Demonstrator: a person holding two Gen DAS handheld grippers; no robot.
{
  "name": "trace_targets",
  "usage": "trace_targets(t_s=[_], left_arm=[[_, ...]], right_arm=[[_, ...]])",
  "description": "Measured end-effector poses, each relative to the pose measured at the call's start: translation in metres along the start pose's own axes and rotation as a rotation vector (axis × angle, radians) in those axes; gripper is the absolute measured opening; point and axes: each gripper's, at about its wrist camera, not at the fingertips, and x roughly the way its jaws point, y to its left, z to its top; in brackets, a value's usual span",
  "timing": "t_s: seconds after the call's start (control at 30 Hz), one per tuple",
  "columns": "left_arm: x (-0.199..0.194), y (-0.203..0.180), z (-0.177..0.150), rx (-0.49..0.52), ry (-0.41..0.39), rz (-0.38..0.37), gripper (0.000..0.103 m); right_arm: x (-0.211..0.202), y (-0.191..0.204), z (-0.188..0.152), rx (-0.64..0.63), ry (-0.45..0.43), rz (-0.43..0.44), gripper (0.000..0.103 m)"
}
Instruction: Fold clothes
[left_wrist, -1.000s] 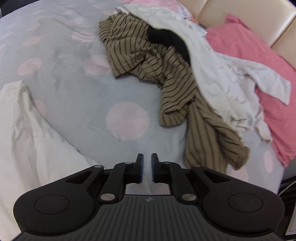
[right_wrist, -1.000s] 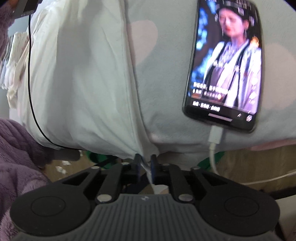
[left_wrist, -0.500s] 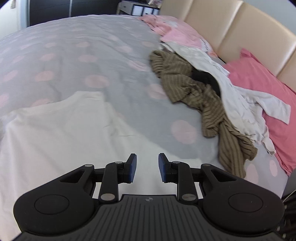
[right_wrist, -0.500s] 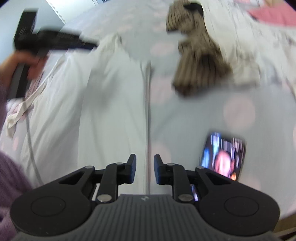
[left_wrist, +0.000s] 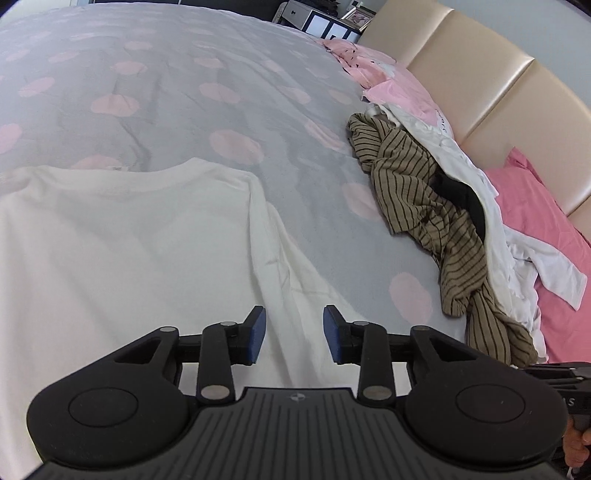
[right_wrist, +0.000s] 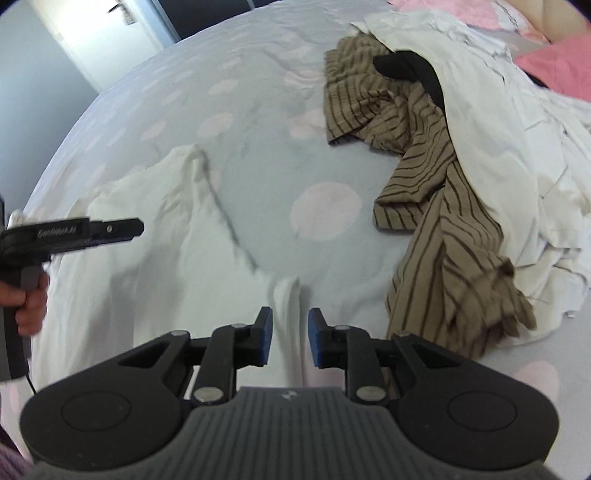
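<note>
The left gripper (left_wrist: 293, 334) has its jaws apart over the white shirt (left_wrist: 122, 251), which lies flat on the spotted bedspread (left_wrist: 177, 92). The right gripper (right_wrist: 290, 338) also has its jaws apart, with a raised fold of the shirt (right_wrist: 155, 258) between them, untouched. Only the right view shows the left gripper from the side, held level in the left hand (right_wrist: 31, 306). Only the left view shows the headboard (left_wrist: 491, 92). A striped garment (left_wrist: 424, 206) lies crumpled well to the right.
</note>
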Motion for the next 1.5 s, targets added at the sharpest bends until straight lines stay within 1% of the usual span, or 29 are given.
trace_targets(t_s=[0.07,0.2,0.23,0.27,0.3,0.33,0.37,0.4,0.47,0.53,0.63,0.7,0.73,0.83,1.0,1.1,1.13,1.17,1.23,1.3,1.33,1.37,1.4,1.43,1.47,1.5], left_arm=[[0.011,0.003,0.005,0.0,0.009,-0.009,0.036],[0.032,0.01,0.011,0.003,0.027,-0.025,0.036],[0.035,0.013,0.011,0.002,0.029,-0.025,0.035],[0.039,0.016,0.012,0.002,0.031,-0.03,0.032],[0.042,0.019,0.012,0.004,0.035,-0.048,0.027],[0.045,0.022,0.012,0.007,0.035,-0.069,0.016],[0.046,0.024,0.013,0.015,0.026,-0.096,0.009],[0.046,0.026,0.014,0.02,0.015,-0.128,0.007],[0.045,0.031,0.017,0.007,-0.022,-0.221,0.003],[0.043,0.034,0.02,-0.01,-0.06,-0.295,0.002],[0.047,0.042,0.022,-0.03,-0.073,-0.33,0.002],[0.058,0.054,0.02,-0.059,-0.046,-0.29,0.002],[0.062,0.061,0.017,-0.079,-0.039,-0.283,0.002],[0.071,0.077,0.012,-0.142,-0.04,-0.323,0.003],[0.074,0.08,0.018,-0.167,-0.023,-0.328,0.008],[0.074,0.074,0.029,-0.175,0.002,-0.325,0.018],[0.07,0.073,0.032,-0.184,-0.018,-0.312,0.023],[0.066,0.072,0.036,-0.192,-0.045,-0.291,0.031],[0.062,0.074,0.044,-0.209,-0.074,-0.259,0.04],[0.065,0.073,0.052,-0.204,-0.058,-0.234,0.04],[0.068,0.071,0.056,-0.192,-0.05,-0.22,0.038],[0.071,0.068,0.059,-0.175,-0.04,-0.212,0.031],[0.075,0.065,0.061,-0.157,-0.029,-0.207,0.028],[0.079,0.062,0.062,-0.144,-0.023,-0.202,0.018],[0.082,0.059,0.063,-0.131,-0.017,-0.198,0.006],[0.086,0.057,0.064,-0.125,-0.014,-0.197,0.005]], right_arm=[[0.013,-0.007,0.007,0.053,0.021,0.016,0.024],[0.035,-0.015,0.016,0.13,0.055,0.052,0.024],[0.041,-0.018,0.017,0.155,0.07,0.068,0.024],[0.045,-0.02,0.017,0.187,0.086,0.089,0.023],[0.048,-0.022,0.016,0.222,0.102,0.111,0.015],[0.051,-0.025,0.015,0.256,0.117,0.134,0.011],[0.052,-0.027,0.015,0.278,0.117,0.14,0.008],[0.049,-0.028,0.015,0.286,0.101,0.131,0.007],[0.046,-0.03,0.014,0.303,0.085,0.115,0.007],[0.046,-0.032,0.012,0.317,0.076,0.102,0.006],[0.046,-0.03,0.01,0.314,0.069,0.088,0.006],[0.047,-0.029,0.009,0.311,0.07,0.082,0.006],[0.047,-0.029,0.009,0.312,0.072,0.08,0.006],[0.047,-0.03,0.01,0.316,0.077,0.075,0.006],[0.048,-0.03,0.011,0.311,0.081,0.064,0.006],[0.047,-0.029,0.01,0.301,0.084,0.053,0.006],[0.046,-0.029,0.01,0.297,0.084,0.051,0.006],[0.045,-0.029,0.009,0.296,0.082,0.049,0.006],[0.044,-0.031,0.009,0.295,0.08,0.047,0.006],[0.045,-0.031,0.009,0.296,0.081,0.046,0.006],[0.045,-0.031,0.009,0.296,0.081,0.045,0.006],[0.045,-0.031,0.009,0.294,0.082,0.044,0.006],[0.045,-0.031,0.01,0.291,0.084,0.043,0.006],[0.046,-0.031,0.01,0.288,0.085,0.043,0.006],[0.047,-0.031,0.012,0.286,0.087,0.044,0.006],[0.049,-0.031,0.013,0.287,0.09,0.045,0.006]])
